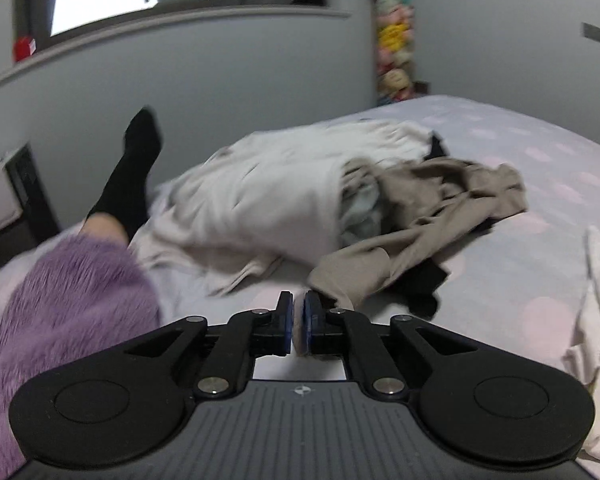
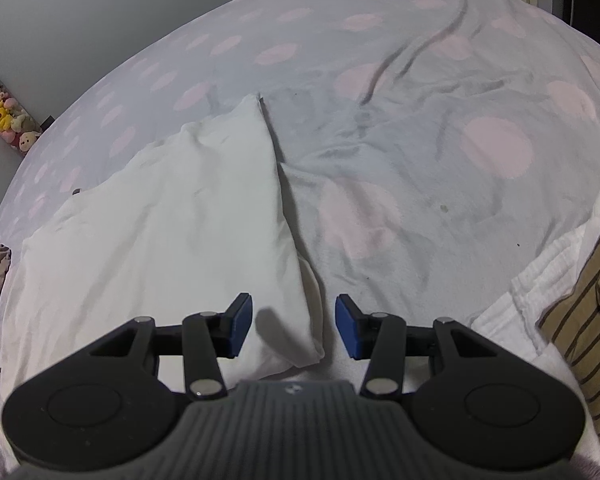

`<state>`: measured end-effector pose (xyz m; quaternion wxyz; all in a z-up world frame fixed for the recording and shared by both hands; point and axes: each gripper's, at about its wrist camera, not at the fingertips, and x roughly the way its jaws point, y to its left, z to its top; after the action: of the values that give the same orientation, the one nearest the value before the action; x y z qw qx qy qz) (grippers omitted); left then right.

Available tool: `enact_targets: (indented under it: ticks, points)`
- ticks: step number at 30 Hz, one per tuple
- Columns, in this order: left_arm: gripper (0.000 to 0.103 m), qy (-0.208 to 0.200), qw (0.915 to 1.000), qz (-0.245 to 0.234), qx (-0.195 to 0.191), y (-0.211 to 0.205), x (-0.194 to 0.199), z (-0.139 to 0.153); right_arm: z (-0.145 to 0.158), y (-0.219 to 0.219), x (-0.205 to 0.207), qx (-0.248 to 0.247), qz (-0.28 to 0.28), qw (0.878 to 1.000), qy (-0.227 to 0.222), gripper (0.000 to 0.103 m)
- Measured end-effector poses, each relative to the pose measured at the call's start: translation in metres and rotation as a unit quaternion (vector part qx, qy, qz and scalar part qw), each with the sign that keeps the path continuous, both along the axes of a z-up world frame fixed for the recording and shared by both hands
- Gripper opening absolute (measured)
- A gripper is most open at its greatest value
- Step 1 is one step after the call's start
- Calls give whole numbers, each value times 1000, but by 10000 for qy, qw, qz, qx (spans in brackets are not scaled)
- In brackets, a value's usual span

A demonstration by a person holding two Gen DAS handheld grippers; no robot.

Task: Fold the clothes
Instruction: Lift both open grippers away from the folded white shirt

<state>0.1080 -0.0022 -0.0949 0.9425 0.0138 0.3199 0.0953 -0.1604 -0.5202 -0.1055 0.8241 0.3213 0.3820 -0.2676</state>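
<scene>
A heap of clothes lies on the bed in the left wrist view: a pale grey garment (image 1: 268, 196), a taupe garment (image 1: 440, 208) and a black piece (image 1: 420, 284). My left gripper (image 1: 299, 300) hovers just in front of the taupe garment's near end, its blue pads almost together. A thin pale sliver shows between them; I cannot tell whether it is cloth or bedsheet. In the right wrist view a white garment (image 2: 160, 220) lies flat and folded on the bed. My right gripper (image 2: 294, 304) stands open over its near right corner, pads clear of the cloth.
The bed sheet (image 2: 420, 120) is lavender with pink dots. A person's purple fuzzy sleeve (image 1: 68, 312) and black-socked leg (image 1: 128, 176) are at the left. A striped garment (image 2: 584, 320) and a white ribbed one (image 2: 540, 280) lie at the right. Plush toys (image 1: 394, 40) hang on the wall.
</scene>
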Motion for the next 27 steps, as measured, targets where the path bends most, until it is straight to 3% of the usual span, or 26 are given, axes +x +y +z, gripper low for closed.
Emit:
enact_targets:
  ticks: [3, 5, 7, 10, 14, 17, 18, 23, 27]
  points:
    - [26, -41, 10000, -65, -14, -2, -4, 0, 1, 1, -1, -20, -22, 10000, -11, 50]
    - [34, -148, 9996, -221, 5, -9, -9, 2, 1, 3, -1, -45, -27, 10000, -23, 50]
    - [34, -172, 9969, -750, -164, -22, -13, 3, 2, 4, -1, -67, -25, 10000, -37, 49]
    - [34, -108, 9846, -1685, -450, -42, -18, 3, 2, 4, -2, -33, 61, 9999, -101, 46]
    - [34, 14, 9612, -2731, -389, -73, -30, -4, 11, -5, -8, 134, 33, 9999, -10, 44]
    - [34, 152, 9440, -3272, -403, -86, -34, -11, 21, -1, -9, -324, 504, 9978, 287, 43]
    - [35, 202, 9387, -3414, -432, -89, -35, -15, 20, 1, -9, -469, 662, 9958, 425, 44]
    - [35, 386, 9208, -3880, -31, -104, -44, -34, 6, -4, -5, -100, 1014, 9941, 380, 43]
    - [35, 535, 9144, -4013, -20, -108, -45, -41, -4, -8, 7, 9, 1164, 9917, 539, 42]
